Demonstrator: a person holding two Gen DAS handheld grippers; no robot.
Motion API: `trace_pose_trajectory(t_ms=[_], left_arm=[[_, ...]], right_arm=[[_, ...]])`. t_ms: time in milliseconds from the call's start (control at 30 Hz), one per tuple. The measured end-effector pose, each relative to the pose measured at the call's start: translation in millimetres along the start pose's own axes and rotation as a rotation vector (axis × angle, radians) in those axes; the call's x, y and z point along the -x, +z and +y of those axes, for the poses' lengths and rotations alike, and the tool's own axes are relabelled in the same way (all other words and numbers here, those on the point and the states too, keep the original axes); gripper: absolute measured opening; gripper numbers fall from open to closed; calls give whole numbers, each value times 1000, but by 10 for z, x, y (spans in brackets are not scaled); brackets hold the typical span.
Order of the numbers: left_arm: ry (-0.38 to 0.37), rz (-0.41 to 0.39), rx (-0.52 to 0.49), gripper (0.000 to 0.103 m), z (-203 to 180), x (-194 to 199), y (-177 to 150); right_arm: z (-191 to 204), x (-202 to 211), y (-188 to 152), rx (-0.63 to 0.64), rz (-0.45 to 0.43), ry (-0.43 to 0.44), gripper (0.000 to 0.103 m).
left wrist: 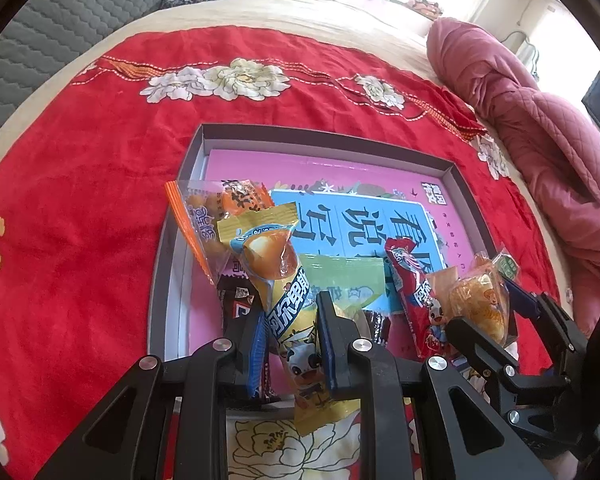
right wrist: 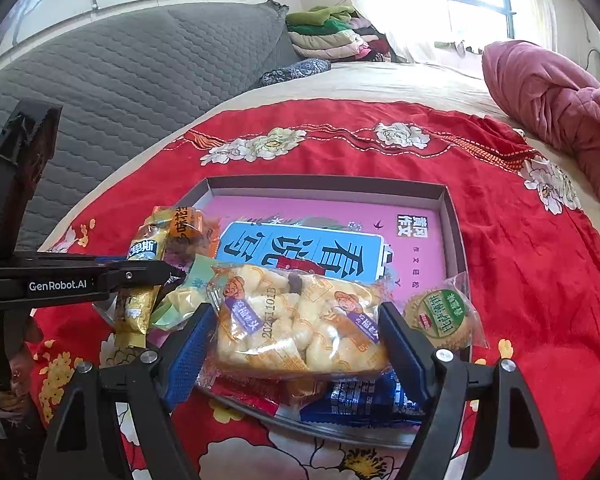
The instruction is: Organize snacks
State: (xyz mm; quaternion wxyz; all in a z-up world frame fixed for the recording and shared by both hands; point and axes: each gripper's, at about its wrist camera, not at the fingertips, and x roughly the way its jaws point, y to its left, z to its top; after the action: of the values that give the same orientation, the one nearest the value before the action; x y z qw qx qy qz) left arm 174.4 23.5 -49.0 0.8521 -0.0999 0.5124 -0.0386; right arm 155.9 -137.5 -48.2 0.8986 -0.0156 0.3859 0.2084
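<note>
Snacks lie piled in a shallow grey box [right wrist: 452,216] on a red flowered bedspread [left wrist: 80,200]; the left gripper [left wrist: 292,320] has its fingers narrowed onto a yellow packet [left wrist: 288,312]; the right gripper [right wrist: 296,332] has its fingers wide around a clear bag of puffed snacks [right wrist: 296,320], apparently gripping its sides.
</note>
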Motion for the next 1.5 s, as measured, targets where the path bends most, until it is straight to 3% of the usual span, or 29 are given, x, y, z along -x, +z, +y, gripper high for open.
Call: trace_pose_trajectory(t_ms=[400,500,733,1500], left_arm=[[11,6,6,26,11,-10,4],[14,8,9,34,14,-9,7],[26,11,8,37,18,11,7],[31,-36,10,56,22,369,-7]], right_arm=[[4,5,9,0,0,-9,82],[8,12,13,1,-8,-11,83],[-22,141,58,-14,-68,16,89],[-35,486,103,-22,-169,-3,91]])
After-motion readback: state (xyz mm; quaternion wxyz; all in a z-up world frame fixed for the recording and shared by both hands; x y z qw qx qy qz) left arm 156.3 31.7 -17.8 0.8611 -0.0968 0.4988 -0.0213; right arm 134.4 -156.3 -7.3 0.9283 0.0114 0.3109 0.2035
